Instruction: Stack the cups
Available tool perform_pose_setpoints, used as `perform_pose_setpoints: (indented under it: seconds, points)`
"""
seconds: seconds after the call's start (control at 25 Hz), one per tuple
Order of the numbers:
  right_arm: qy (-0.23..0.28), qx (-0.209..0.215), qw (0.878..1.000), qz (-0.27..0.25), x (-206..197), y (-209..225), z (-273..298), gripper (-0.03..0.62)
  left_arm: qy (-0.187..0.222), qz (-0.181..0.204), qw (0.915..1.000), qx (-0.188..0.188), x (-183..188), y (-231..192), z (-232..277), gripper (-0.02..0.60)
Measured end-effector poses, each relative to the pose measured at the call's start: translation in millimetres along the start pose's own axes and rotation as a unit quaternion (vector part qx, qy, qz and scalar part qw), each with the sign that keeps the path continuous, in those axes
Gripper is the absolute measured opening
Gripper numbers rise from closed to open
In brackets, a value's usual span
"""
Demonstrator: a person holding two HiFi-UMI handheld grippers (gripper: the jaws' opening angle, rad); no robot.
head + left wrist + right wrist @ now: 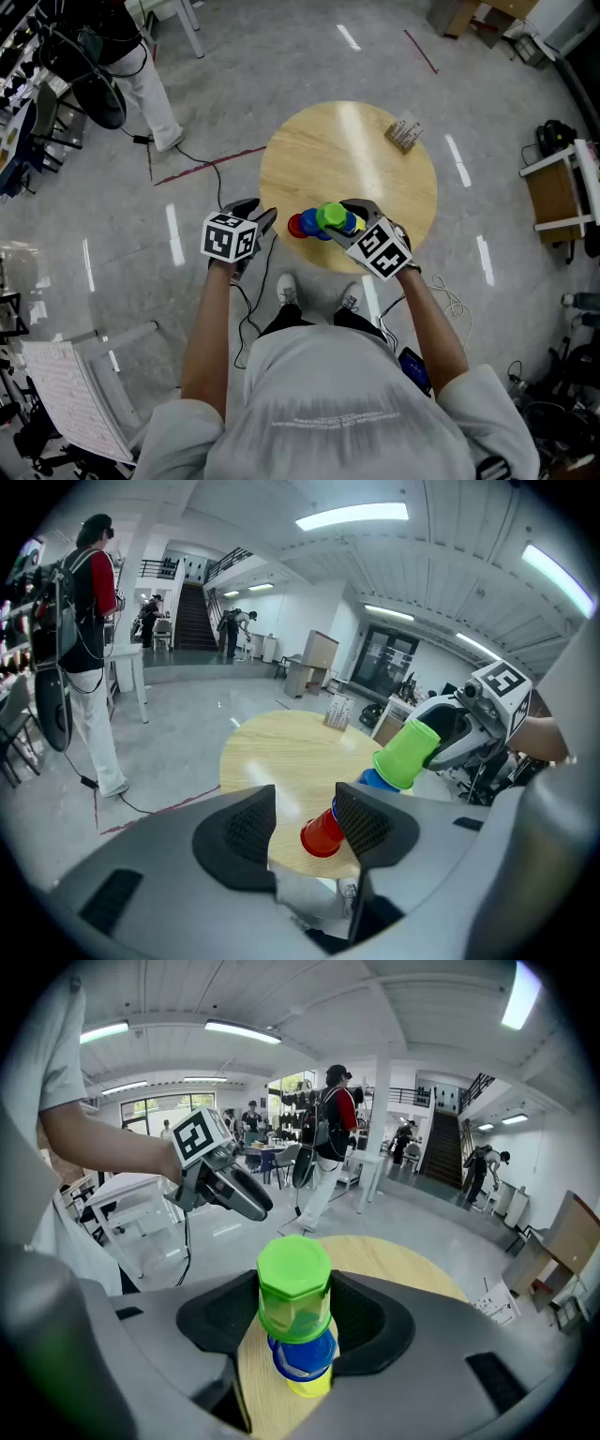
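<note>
My right gripper [341, 217] is shut on a green cup [330, 217] and holds it tilted just above the near edge of the round wooden table [375, 178]. In the right gripper view the green cup [294, 1290] fills the gap between the pads, with a blue cup [302, 1358] and a yellow cup [311, 1387] showing below it. A red cup [296, 225] sits leftmost on the table, next to the blue cup [310, 223]. My left gripper [261, 214] hangs open just left of the red cup [322, 834], with nothing between its fingers.
A small wooden block stand [403, 133] sits at the table's far right. A person in white trousers [150, 94] stands on the floor at far left. Cables [202, 159] run across the floor, and a wooden shelf [553, 197] stands at right.
</note>
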State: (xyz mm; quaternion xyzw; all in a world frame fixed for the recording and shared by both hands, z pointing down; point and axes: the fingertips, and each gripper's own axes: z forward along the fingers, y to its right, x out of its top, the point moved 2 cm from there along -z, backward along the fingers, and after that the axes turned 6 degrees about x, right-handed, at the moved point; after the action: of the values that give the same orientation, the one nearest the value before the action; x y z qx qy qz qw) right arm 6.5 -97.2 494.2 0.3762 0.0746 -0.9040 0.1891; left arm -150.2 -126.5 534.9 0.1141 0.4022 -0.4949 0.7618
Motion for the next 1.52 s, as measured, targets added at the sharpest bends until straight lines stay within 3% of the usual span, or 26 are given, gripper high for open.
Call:
perform_pose_setpoints:
  seconds: [0.6, 0.88, 1.0, 1.2, 1.36, 1.44, 1.52]
  points:
    - [0.017, 0.008, 1.000, 0.005, 1, 0, -7, 0.299, 0.006, -0.004, 1.0000, -0.003, 3, 1, 1, 0.216]
    - [0.064, -0.022, 0.998, -0.003, 23, 23, -53, 0.302, 0.024, 0.007, 0.9996, -0.009, 21, 4, -3, 0.216]
    - [0.094, -0.056, 0.994, 0.023, 28, 49, -82, 0.288, 0.052, 0.014, 0.9985, -0.004, 42, 5, -9, 0.216]
    - [0.124, -0.162, 0.976, 0.076, 18, 101, -133, 0.176, 0.112, 0.072, 0.9909, 0.024, 91, 17, -18, 0.159]
    - [0.118, -0.256, 0.955, 0.091, 9, 124, -172, 0.040, 0.158, 0.129, 0.9778, 0.047, 129, 32, -38, 0.097]
    - [0.131, -0.275, 0.948, 0.093, 12, 129, -190, 0.028, 0.190, 0.148, 0.9690, 0.056, 151, 39, -53, 0.041]
    - [0.152, -0.286, 0.942, 0.089, 19, 130, -208, 0.028, 0.222, 0.159, 0.9601, 0.061, 174, 47, -69, 0.024]
